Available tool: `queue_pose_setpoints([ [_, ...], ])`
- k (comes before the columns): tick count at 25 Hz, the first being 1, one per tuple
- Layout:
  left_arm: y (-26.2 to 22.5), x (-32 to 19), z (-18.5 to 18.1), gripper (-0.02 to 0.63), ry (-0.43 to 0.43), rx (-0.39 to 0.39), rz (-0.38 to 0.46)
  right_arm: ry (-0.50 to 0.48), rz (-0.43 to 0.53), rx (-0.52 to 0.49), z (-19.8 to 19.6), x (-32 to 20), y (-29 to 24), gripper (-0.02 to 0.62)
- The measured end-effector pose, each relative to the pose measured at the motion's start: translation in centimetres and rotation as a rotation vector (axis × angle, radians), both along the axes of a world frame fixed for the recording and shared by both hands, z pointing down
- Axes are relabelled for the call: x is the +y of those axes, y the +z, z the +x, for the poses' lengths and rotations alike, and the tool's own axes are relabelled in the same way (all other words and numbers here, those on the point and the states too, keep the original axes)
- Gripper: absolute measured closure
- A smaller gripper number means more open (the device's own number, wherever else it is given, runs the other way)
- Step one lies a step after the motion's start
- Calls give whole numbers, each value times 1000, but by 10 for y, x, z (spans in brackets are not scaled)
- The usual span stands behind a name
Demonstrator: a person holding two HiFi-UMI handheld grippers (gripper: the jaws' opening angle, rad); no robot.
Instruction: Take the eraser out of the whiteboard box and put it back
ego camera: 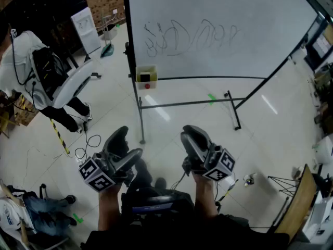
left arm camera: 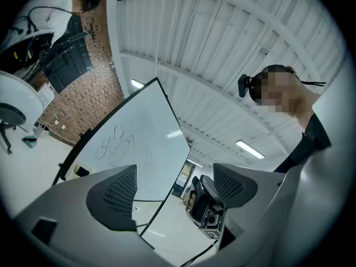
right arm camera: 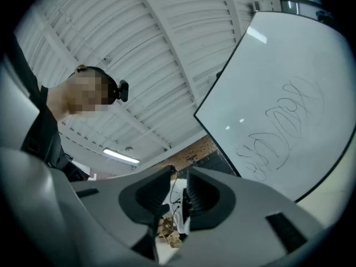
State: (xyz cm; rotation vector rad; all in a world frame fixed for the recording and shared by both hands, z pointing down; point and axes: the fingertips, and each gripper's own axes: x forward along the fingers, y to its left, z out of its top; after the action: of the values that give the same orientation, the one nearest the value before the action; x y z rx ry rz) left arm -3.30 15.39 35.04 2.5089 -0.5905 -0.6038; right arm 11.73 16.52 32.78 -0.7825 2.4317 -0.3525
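Note:
A small yellow whiteboard box (ego camera: 146,76) hangs at the lower left corner of the whiteboard (ego camera: 218,30), which bears dark scribbles. A dark block, apparently the eraser (ego camera: 145,77), sits inside it. Both grippers are held close to the person's body, well short of the board and tilted upward. My left gripper (ego camera: 125,146) is open, its jaws wide apart with nothing between them (left arm camera: 175,191). My right gripper (ego camera: 195,138) is shut, its pads almost touching and empty (right arm camera: 177,191). The box does not show in either gripper view.
The whiteboard stand's black legs (ego camera: 235,113) spread over the pale tiled floor. A person in white with a backpack (ego camera: 31,72) stands at the left, cables (ego camera: 86,145) lie near them, and another person (ego camera: 31,212) sits at the bottom left. Wooden boards (ego camera: 299,202) lean at the right.

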Motion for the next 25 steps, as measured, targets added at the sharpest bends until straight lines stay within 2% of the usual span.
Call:
queue_pose_setpoints([
  [2,3,-19,-2,178,7,5,-27,5,-7,3,-3,-18,1,503],
  [7,0,-75,-13,178,24,31,4,16,-39,35,-16,-72,6,501],
  [15,5,-158,-30,178,78,35,-14,39,-82,69,-43,-158,10,486],
  [25,19,-218,-63,178,108,59,-56,64,-116,144,-80,-215,26,454],
])
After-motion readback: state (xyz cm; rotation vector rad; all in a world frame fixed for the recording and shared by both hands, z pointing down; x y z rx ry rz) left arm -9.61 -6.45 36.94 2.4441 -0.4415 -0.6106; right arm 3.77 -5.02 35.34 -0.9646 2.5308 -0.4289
